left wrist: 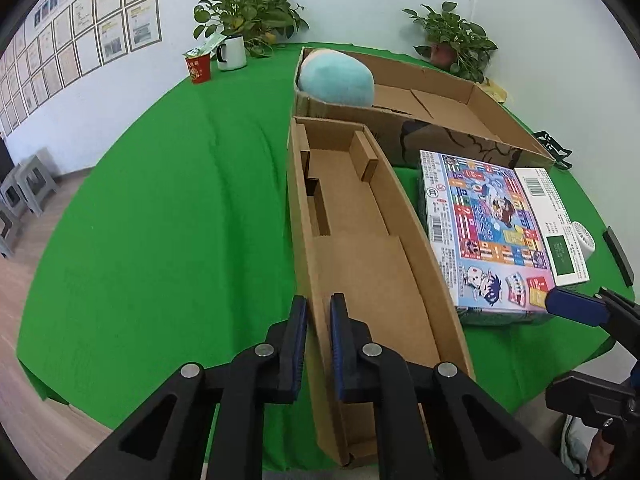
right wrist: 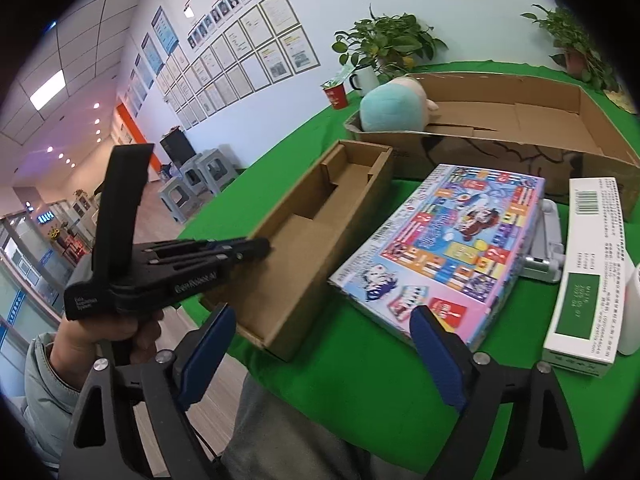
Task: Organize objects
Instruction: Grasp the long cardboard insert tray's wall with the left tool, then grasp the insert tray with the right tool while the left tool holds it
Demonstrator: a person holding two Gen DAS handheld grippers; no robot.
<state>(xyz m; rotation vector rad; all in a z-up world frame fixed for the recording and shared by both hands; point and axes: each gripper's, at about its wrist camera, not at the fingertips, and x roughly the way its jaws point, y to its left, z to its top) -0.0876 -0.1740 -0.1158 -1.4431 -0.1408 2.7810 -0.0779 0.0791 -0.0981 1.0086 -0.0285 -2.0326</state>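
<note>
Left wrist: narrow cardboard tray point(left wrist: 360, 240) lengthwise away.

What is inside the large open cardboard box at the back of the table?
The large cardboard box holds one teal plush toy at its left end; the rest shows bare cardboard floor flaps. The floor under the plush and just behind the near wall is hidden.
</note>
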